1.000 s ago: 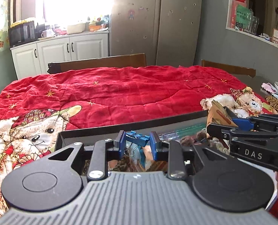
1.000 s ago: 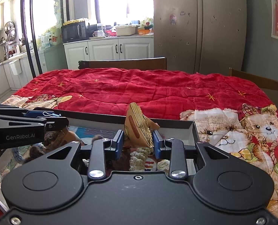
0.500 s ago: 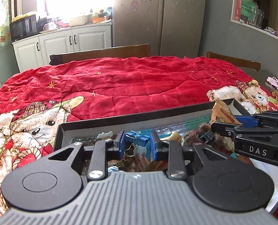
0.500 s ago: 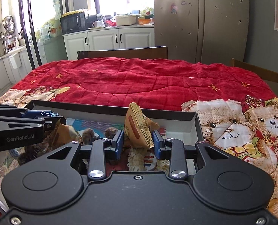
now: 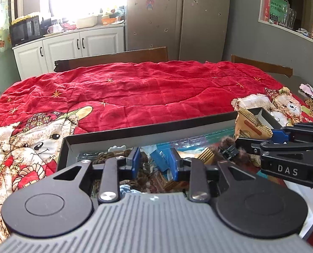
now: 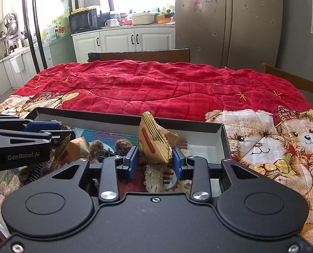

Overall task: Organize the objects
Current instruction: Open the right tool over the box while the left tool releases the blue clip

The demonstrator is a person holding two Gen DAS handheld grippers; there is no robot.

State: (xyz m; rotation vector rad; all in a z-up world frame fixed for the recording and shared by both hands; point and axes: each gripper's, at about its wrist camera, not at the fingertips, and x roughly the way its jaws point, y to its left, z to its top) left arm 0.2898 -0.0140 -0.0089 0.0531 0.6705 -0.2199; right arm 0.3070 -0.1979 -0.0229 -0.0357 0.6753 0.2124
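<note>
A black-walled box (image 5: 148,130) full of small items sits on the red quilt. My left gripper (image 5: 154,163) hangs over its left part with its jaws opening. A blue binder clip (image 5: 159,158) lies tilted between the pads, and neither pad presses on it. My right gripper (image 6: 155,162) is over the right part of the box (image 6: 114,118), shut on a tan ridged snack packet (image 6: 152,139) that stands upright above the contents. The left wrist view shows that packet (image 5: 251,124) with the right gripper (image 5: 283,136) beside it. The left gripper (image 6: 57,130) shows at the left edge of the right wrist view.
The box also holds brown fuzzy pieces (image 6: 122,143), a second tan packet (image 6: 76,147), cream lace (image 6: 154,179) and a black clip (image 5: 229,152). The red bear-print quilt (image 6: 167,88) covers the table. Wooden chair backs (image 6: 139,55) stand at the far edge.
The left jaws have spread apart, and the blue clip they pinched now sits loose and tilted between them. The right gripper keeps hold of the tan packet.
</note>
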